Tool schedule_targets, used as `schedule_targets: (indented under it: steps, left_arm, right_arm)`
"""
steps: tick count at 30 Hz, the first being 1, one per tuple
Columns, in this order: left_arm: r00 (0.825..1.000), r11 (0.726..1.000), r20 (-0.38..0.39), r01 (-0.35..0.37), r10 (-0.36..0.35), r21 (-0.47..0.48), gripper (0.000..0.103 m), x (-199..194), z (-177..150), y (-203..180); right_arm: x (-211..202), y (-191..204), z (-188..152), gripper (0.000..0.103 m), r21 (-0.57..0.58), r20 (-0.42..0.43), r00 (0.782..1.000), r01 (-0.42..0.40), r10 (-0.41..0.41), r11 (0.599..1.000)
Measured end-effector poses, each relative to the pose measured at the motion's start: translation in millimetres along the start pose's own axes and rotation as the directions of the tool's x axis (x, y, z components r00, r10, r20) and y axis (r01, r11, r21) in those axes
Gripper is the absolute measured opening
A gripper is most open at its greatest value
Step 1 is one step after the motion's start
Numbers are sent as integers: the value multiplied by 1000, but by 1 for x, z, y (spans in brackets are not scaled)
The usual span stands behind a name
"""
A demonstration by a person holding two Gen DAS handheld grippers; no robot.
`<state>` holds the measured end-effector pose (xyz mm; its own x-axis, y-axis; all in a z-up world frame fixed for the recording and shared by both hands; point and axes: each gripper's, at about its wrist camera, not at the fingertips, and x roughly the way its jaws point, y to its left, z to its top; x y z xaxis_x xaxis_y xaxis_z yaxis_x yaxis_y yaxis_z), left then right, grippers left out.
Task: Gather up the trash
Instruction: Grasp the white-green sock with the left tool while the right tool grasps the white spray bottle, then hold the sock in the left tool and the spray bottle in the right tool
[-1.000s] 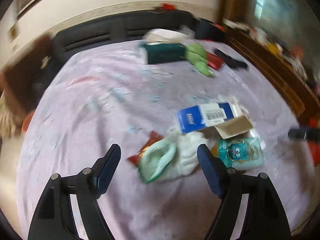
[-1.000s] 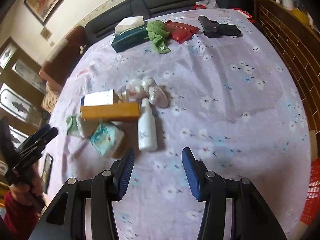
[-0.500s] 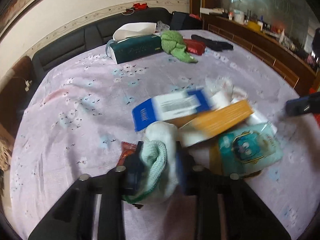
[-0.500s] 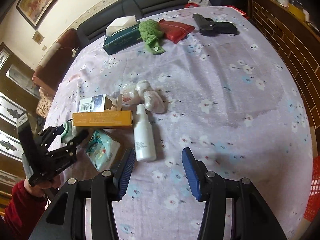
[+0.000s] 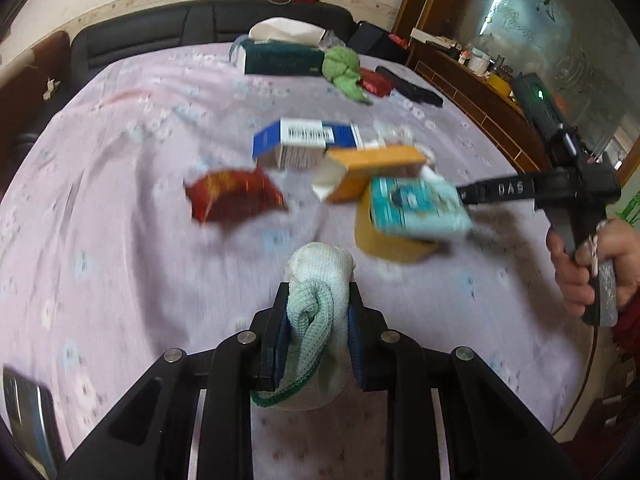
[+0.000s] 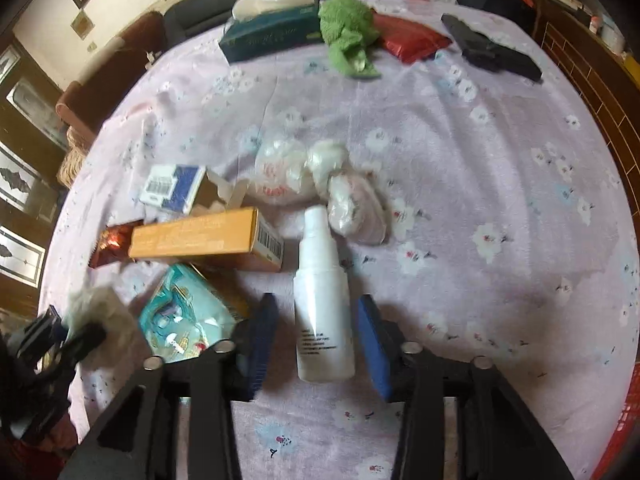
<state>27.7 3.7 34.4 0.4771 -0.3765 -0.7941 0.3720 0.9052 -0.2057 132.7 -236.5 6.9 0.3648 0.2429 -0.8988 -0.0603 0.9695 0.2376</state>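
Gripping white-and-mint cloth (image 5: pixel 318 300), left gripper (image 5: pixel 318 320) fingers clamp it, lifted above floral-covered worktop (image 5: pixel 120 240). Right gripper (image 6: pixel 320 332) fingers closing astride lying white bottle (image 6: pixel 322 308), pads not touching yet. Orange box (image 6: pixel 200 240), teal packet (image 6: pixel 184 316) just beside.

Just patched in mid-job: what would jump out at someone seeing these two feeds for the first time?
First, the left claw right up front in its own feed, clamped on a bunched white and mint cloth. Next, the white spray bottle lying between the fingers of the right claw, whose jaws are closing with gaps showing either side. Behind both sits a heap of litter mid-bed: an orange box, a blue box and a teal packet.
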Motion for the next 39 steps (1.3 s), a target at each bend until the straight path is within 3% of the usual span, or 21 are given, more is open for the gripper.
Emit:
schedule_targets:
  steps: [7, 9, 10, 11, 14, 16, 20, 29, 39]
  left_arm:
    - [1000, 1000, -7, -17, 17, 1, 26, 1, -7, 0]
    - [1000, 1000, -11, -25, 25, -8, 34, 4, -4, 2]
    - [999, 999, -20, -40, 39, -19, 44, 7, -3, 4]
    - [999, 999, -20, -38, 37, -27, 45, 8, -2, 6]
    - [1000, 999, -20, -22, 21, -38, 41, 13, 0, 9]
    - [1000, 999, -21, -22, 21, -35, 29, 15, 0, 6]
    - [998, 998, 3, -67, 67, -17, 22, 9, -3, -8]
    - [998, 999, 52, -27, 28, -18, 22, -24, -16, -63]
    - [985, 987, 114, -142, 133, 80, 22, -49, -19, -150]
  right_arm:
    - [-23, -4, -40, 32, 14, 12, 1000, -4, 4, 1000]
    - [-33, -4, -60, 32, 11, 9, 1000, 6, -6, 1000]
    - [-37, -6, -69, 32, 17, 2, 1000, 2, -2, 1000]
    - [-40, -6, -78, 32, 26, -2, 1000, -2, 2, 1000]
    - [-54, -6, -104, 32, 50, 4, 1000, -8, 7, 999]
    - [-62, -6, -115, 32, 72, 15, 1000, -12, 11, 997]
    - [-79, -5, -132, 32, 102, 38, 999, -12, 8, 995]
    - [-106, -8, -150, 32, 111, 87, 996, 5, -15, 994]
    - [-135, -20, -154, 32, 52, 162, 986, -39, 31, 998]
